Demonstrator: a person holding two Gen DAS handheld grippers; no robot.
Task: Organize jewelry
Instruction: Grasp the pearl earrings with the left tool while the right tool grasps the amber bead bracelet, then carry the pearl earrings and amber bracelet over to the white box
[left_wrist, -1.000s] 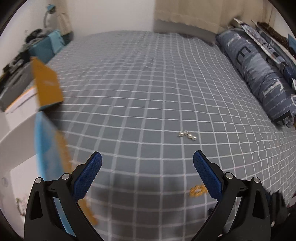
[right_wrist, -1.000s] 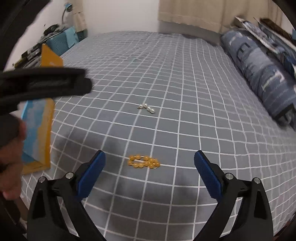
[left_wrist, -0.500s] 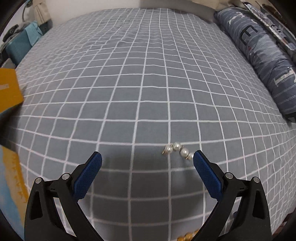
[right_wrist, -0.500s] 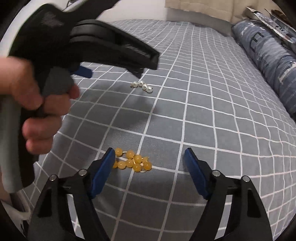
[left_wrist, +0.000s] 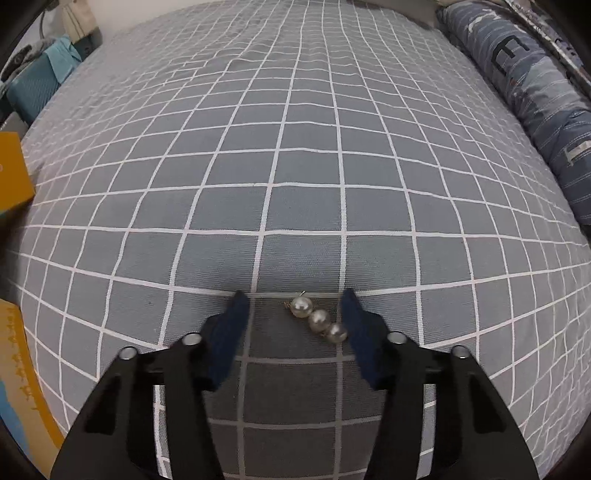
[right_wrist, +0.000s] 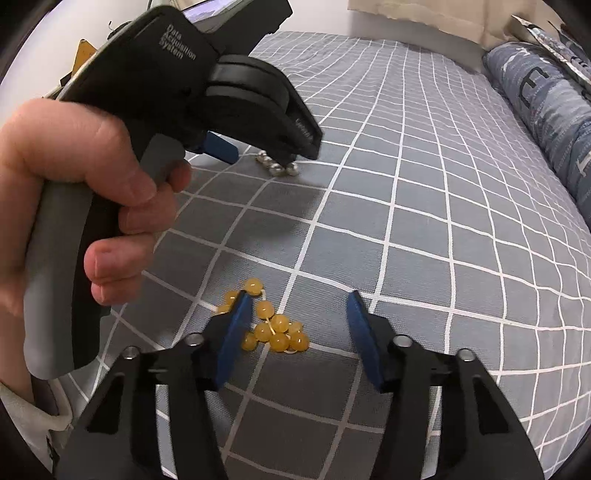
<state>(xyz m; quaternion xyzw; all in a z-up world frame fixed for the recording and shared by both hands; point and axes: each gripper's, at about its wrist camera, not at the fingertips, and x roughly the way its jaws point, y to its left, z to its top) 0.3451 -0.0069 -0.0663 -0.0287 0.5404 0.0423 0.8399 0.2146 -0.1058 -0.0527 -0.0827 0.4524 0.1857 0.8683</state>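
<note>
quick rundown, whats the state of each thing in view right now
left gripper: closing around the pearl piece, pads not yet pressing it
right gripper: closing over the yellow bead bracelet, pads not gripping yet
pearl piece: lying flat on the bedspread, between the left gripper's fingers
yellow bead bracelet: bunched in a heap on the bedspread
bedspread: spread flat, lightly wrinkled
</note>
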